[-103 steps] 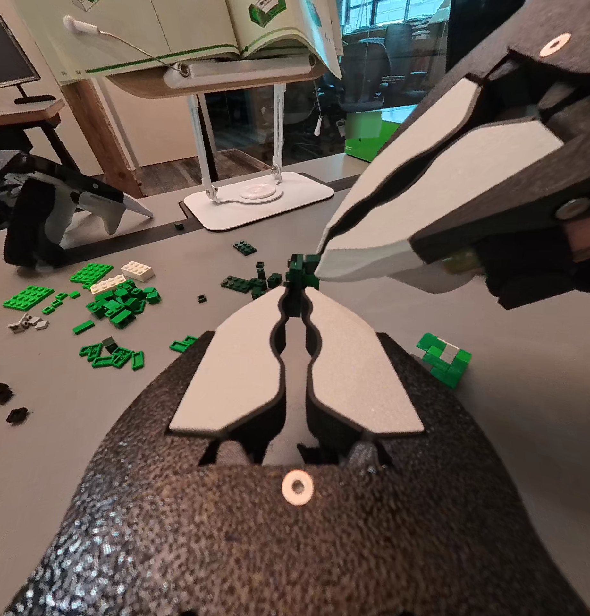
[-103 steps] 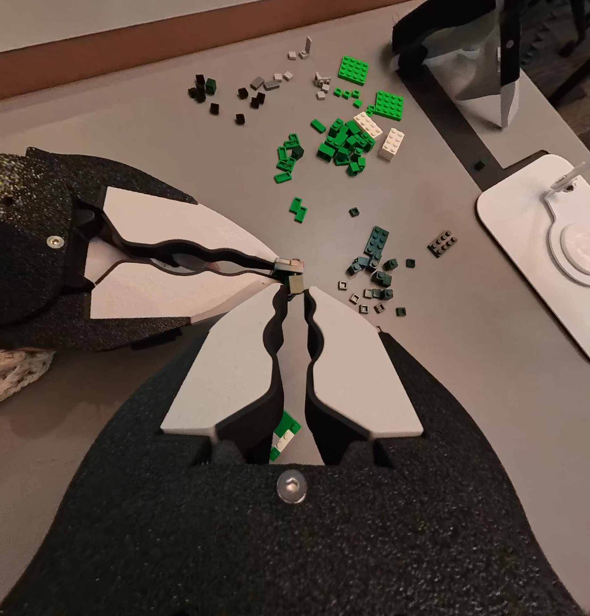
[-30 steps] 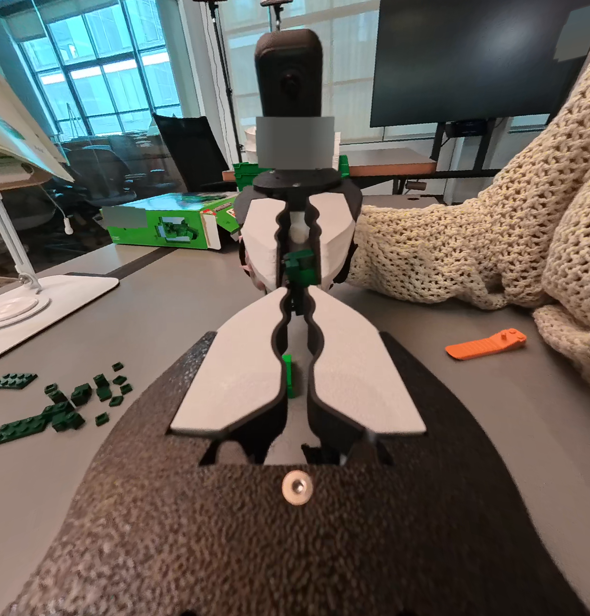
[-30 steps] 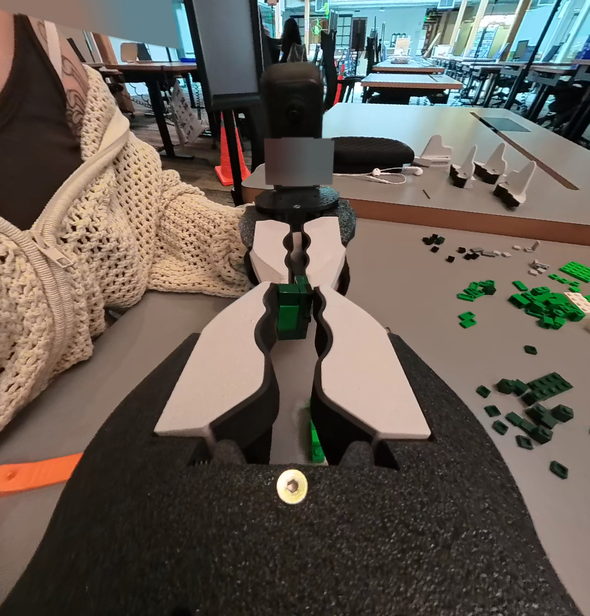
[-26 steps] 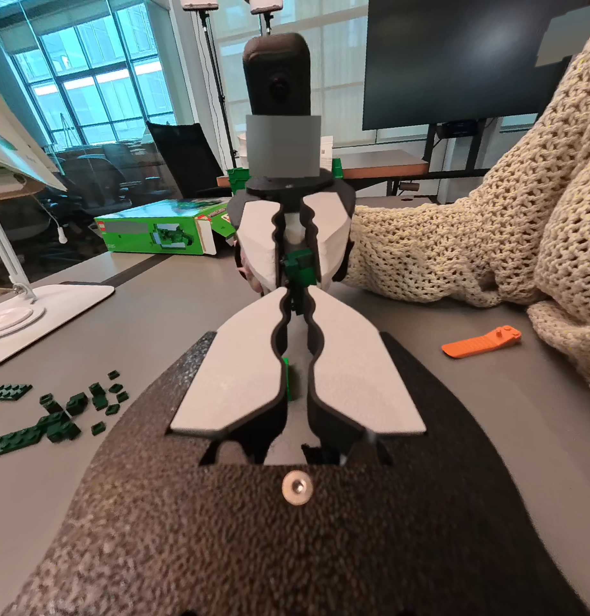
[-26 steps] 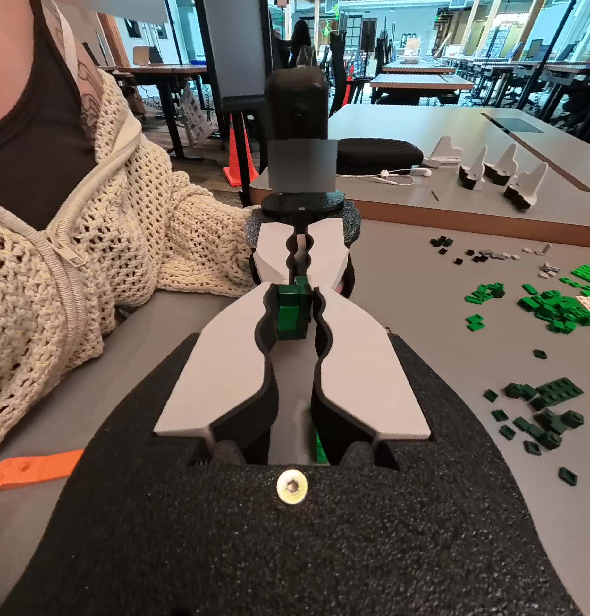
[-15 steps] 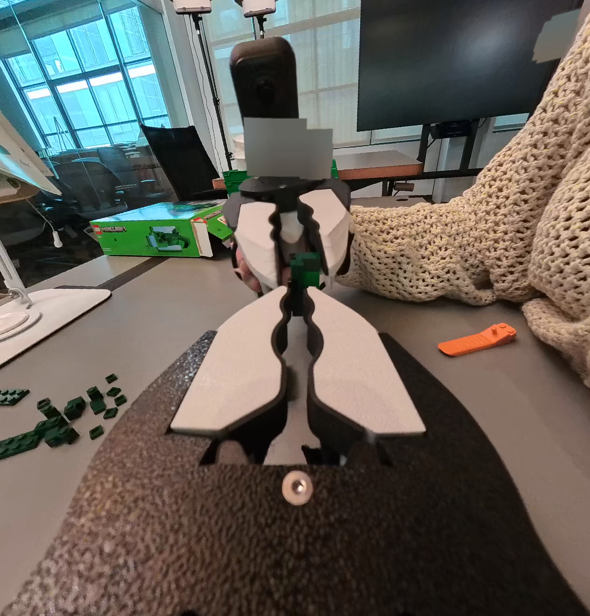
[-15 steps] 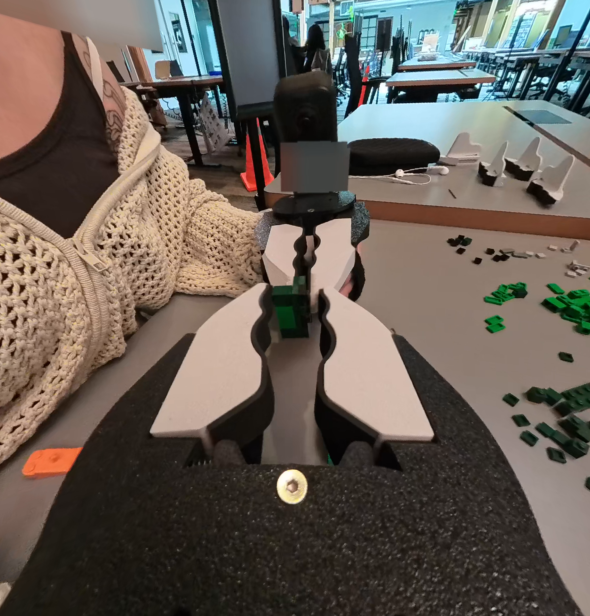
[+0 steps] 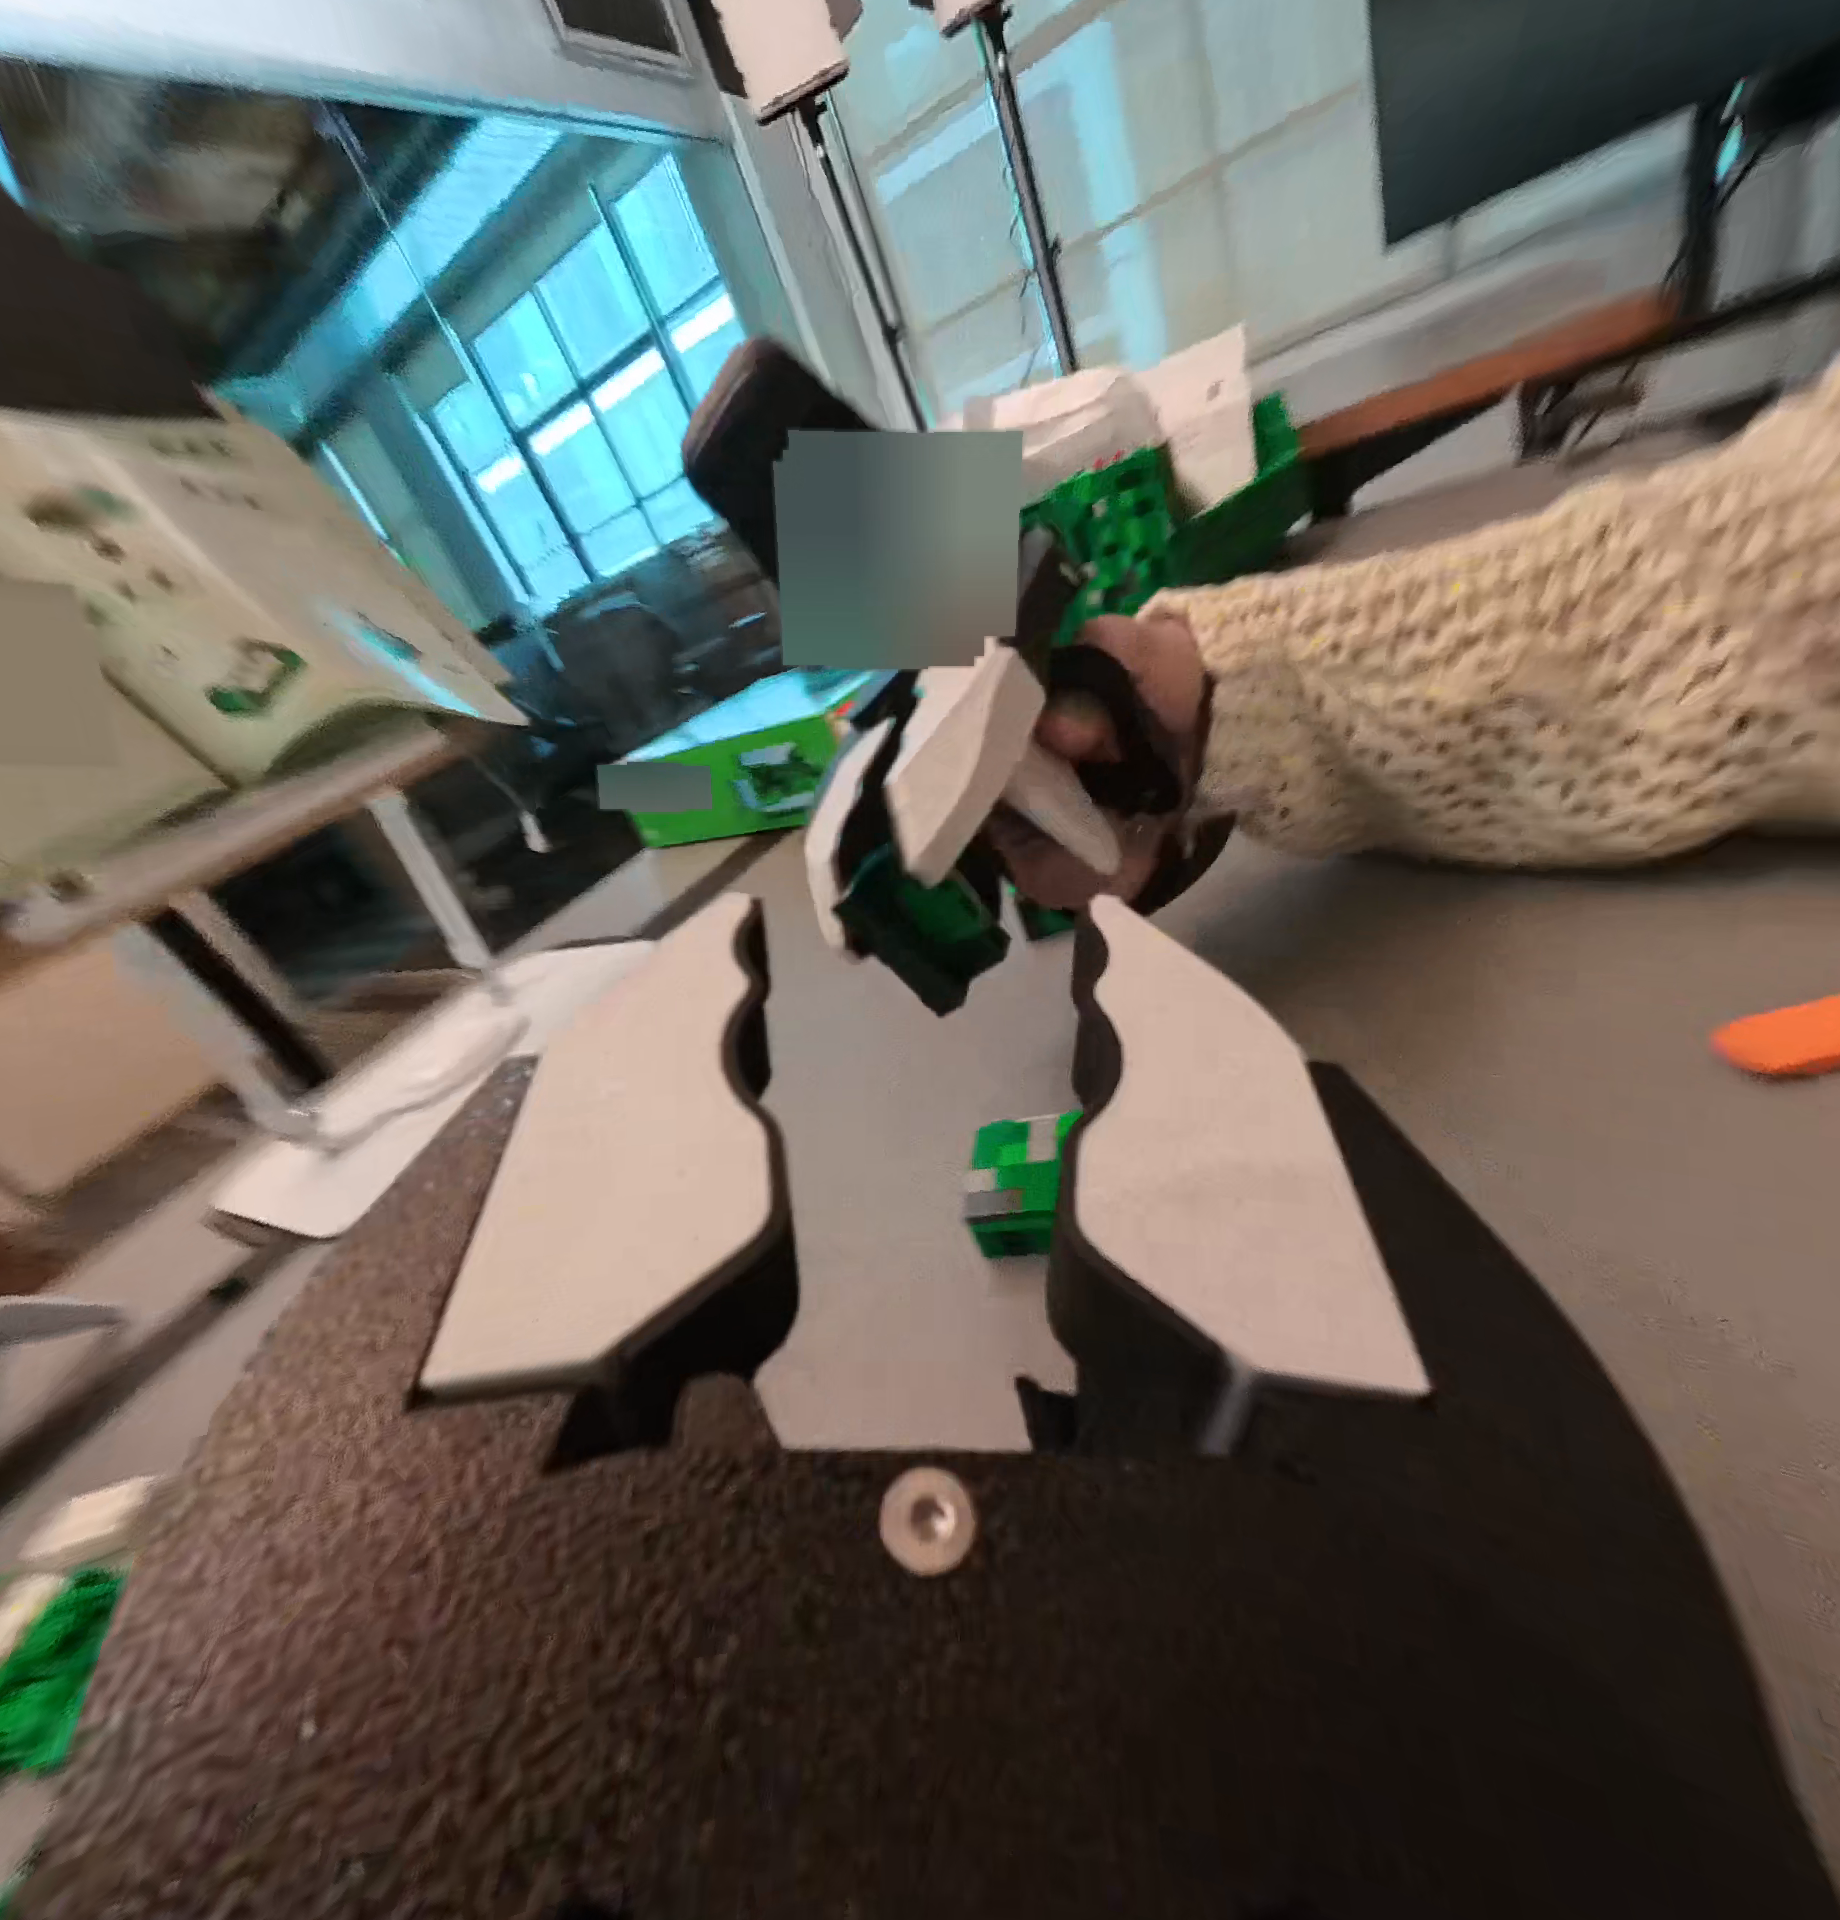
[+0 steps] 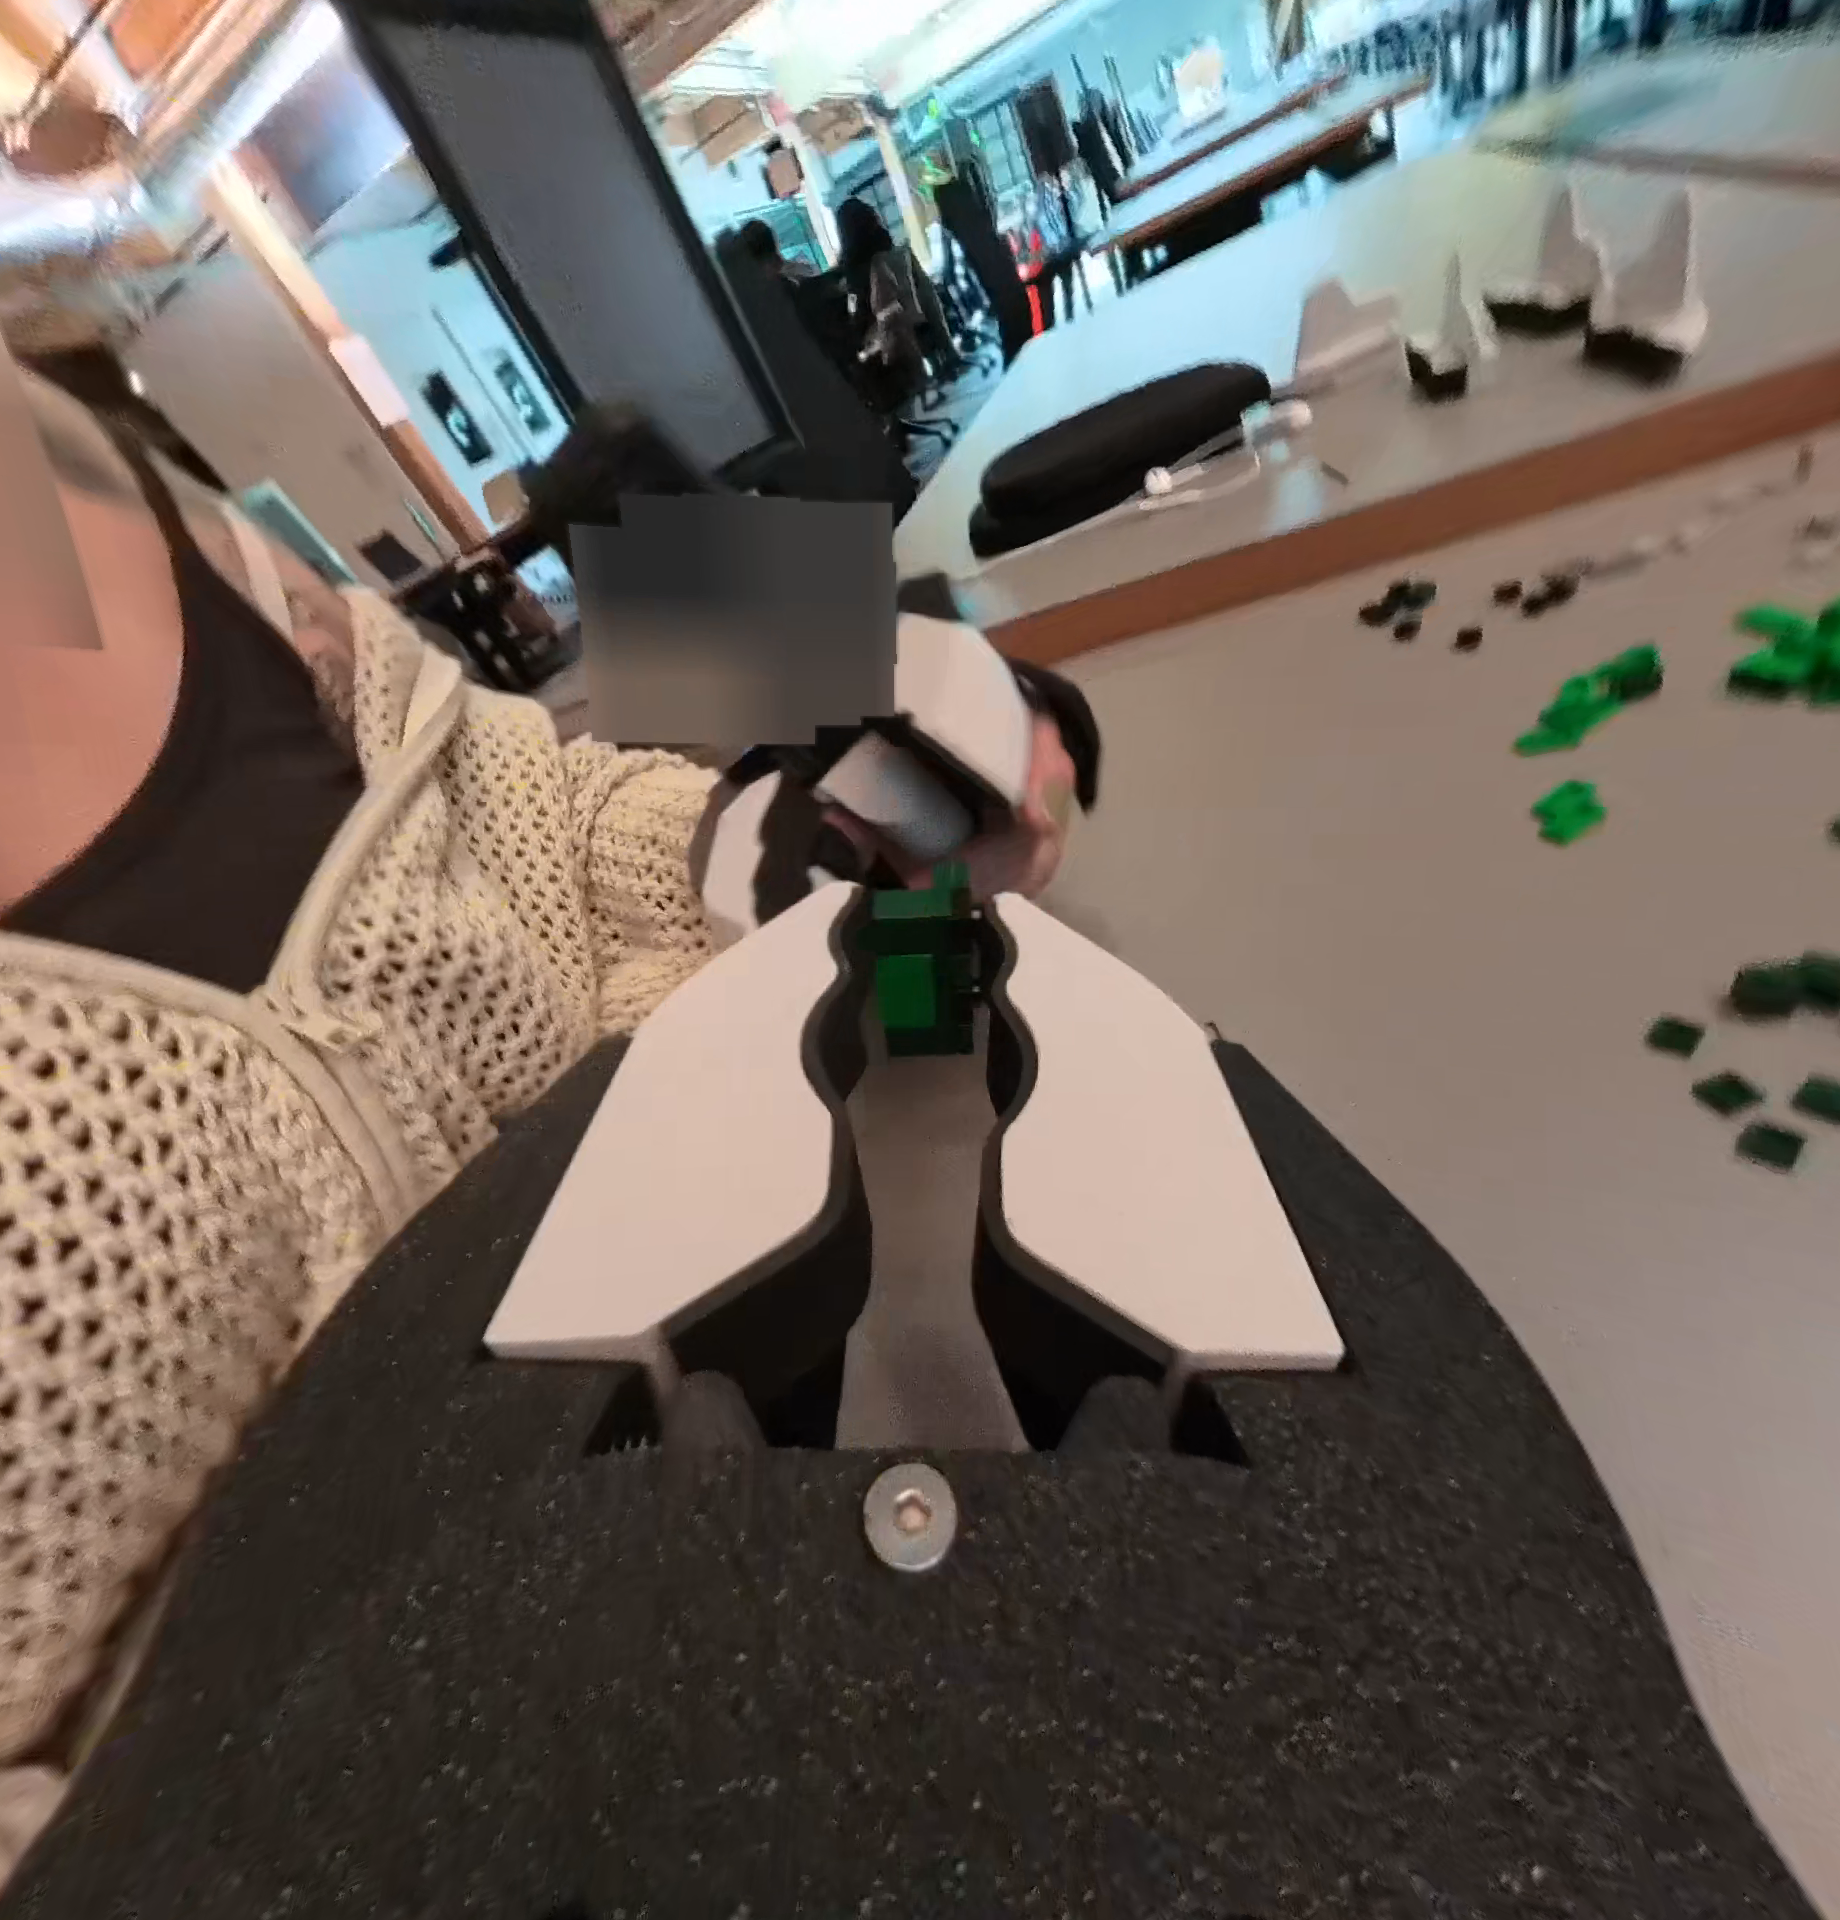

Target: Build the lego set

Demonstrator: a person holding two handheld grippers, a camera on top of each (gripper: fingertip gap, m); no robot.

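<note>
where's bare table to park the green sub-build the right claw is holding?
Bare grey table runs between the small green cube and the orange tool. Crowded: loose green pieces to the right claw's right; the knit sleeve fills its left.

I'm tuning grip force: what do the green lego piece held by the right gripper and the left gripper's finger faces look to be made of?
Green lego piece: hard, glossy moulded plastic, judging by its crisp edges.
Left gripper fingers: matte pale faces with fine grain on black backing, maybe printed plastic; uncertain.
</note>
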